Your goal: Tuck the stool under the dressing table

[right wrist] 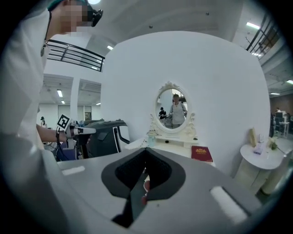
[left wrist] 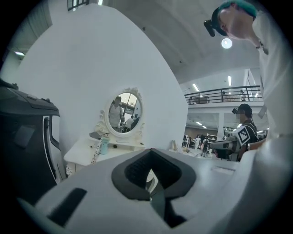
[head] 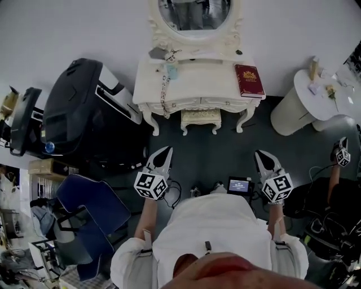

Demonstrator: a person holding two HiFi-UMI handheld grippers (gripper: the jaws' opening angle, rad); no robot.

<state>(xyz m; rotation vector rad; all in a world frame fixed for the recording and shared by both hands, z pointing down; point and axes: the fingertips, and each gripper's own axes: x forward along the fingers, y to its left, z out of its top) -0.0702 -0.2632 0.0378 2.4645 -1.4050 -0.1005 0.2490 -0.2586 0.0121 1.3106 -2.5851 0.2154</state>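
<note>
Sitting under the dressing table (head: 197, 79), stool (head: 201, 119) lies well beyond left gripper (head: 166, 151) and right gripper (head: 260, 153); jaws closed.

Counted at twelve o'clock: one desk (head: 194, 76), one stool (head: 200, 118), one mirror (head: 194, 14), one red book (head: 249, 80). Three grippers are tallied: left gripper (head: 166, 149) at seven, right gripper (head: 258, 153) at five, third gripper (head: 342, 145) at three.
</note>
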